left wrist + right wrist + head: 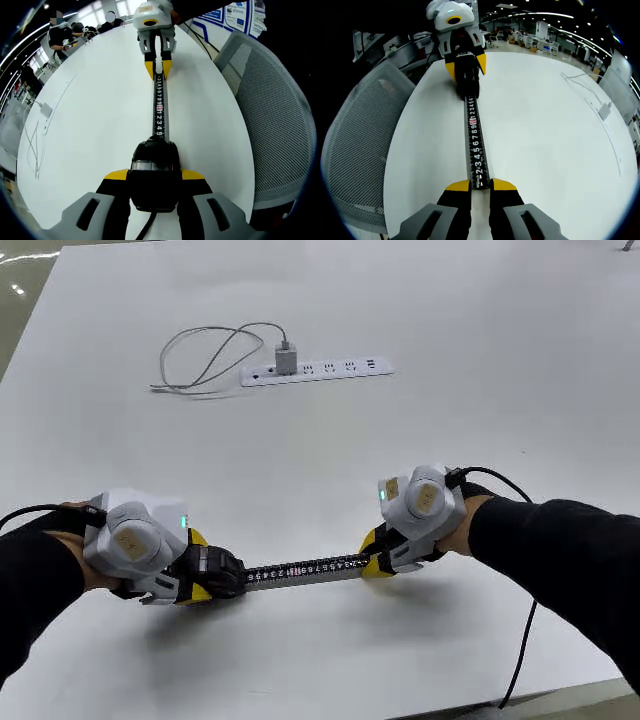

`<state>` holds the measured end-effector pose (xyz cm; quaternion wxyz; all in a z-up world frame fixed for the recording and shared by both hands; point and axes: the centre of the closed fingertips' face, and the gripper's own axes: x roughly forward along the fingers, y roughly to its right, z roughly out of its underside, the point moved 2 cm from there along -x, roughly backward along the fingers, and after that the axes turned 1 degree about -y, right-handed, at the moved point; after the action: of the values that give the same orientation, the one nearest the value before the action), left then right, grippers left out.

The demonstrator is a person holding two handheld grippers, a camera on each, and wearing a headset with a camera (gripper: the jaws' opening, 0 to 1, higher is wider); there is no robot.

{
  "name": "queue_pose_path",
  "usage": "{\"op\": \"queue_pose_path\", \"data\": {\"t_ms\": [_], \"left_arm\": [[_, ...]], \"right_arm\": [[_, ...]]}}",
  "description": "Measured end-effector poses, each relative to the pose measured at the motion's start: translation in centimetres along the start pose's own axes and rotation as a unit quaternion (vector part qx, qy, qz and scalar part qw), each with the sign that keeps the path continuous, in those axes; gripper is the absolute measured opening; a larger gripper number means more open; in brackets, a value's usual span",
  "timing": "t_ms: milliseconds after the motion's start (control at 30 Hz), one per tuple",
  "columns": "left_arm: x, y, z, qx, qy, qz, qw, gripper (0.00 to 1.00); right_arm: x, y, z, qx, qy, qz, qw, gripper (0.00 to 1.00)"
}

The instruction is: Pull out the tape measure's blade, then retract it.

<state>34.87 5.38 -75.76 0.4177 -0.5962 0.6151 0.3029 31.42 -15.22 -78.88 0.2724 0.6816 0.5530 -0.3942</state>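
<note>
A black tape measure case (pixel 218 572) (pixel 154 170) sits between the yellow-tipped fingers of my left gripper (pixel 196 566) (pixel 155 175), which is shut on it. Its dark blade (pixel 305 569) (pixel 159 107) (pixel 475 145), printed with white numbers, stretches out just above the white table toward the other hand. My right gripper (pixel 376 553) (pixel 479 185) is shut on the blade's end. In the right gripper view the left gripper (pixel 465 70) and the case (pixel 467 82) face me at the far end. The left gripper view looks back at the right gripper (pixel 158 70).
A white power strip (pixel 316 370) with a plugged charger and a looped grey cable (pixel 205 358) lies at the back of the white table (pixel 420 420). A grey mesh chair (pixel 272 115) (pixel 357 145) stands beside the table's near edge. People are seated in the far background.
</note>
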Motion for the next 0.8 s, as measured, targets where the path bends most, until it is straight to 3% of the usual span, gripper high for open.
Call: {"op": "queue_pose_path", "data": {"t_ms": [800], "left_arm": [[0.0, 0.0, -0.1, 0.0, 0.0, -0.001, 1.0, 0.31]], "right_arm": [[-0.8, 0.1, 1.2, 0.005, -0.005, 0.004, 1.0, 0.09]]}}
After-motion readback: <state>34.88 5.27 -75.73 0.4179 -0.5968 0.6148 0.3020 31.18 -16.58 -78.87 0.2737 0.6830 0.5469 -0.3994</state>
